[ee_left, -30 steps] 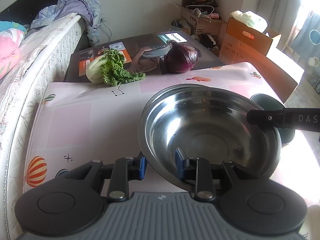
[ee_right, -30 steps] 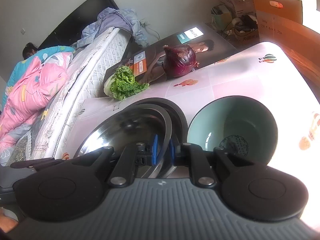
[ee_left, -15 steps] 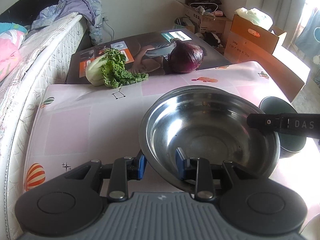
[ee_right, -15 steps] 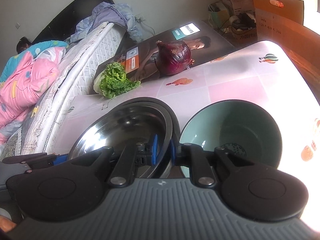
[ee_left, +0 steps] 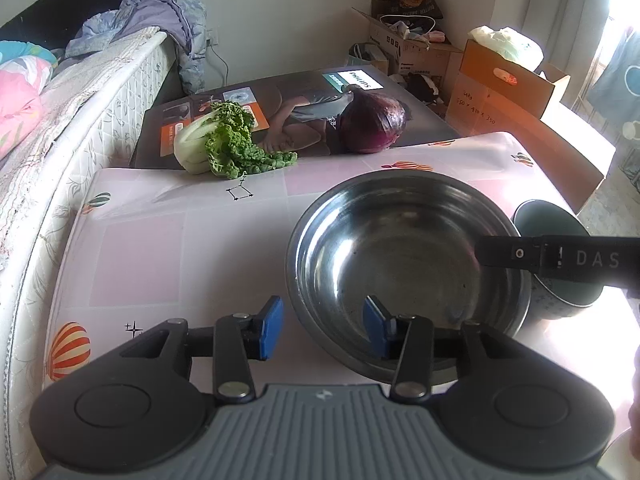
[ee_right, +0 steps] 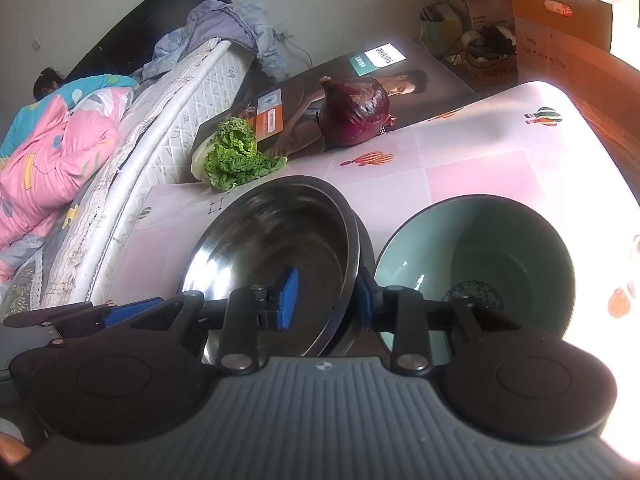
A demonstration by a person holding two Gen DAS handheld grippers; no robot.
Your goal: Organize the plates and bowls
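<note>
Where lettering shows—box (ee_right: 362,80) reads "PHILIPS", right gripper (ee_left: 560,258) "DAS".

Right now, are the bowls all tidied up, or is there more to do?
Partly. The shiny steel bowl already sits nested in a dark bowl. Both grippers, left and right, straddle its rim with jaws opening, letting go. The green ceramic bowl beside it remains unstacked.

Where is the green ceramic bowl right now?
The green ceramic bowl sits on the pink tablecloth, immediately right of the steel mixing bowl in the right wrist view, nearer the camera than the red onion.
</note>
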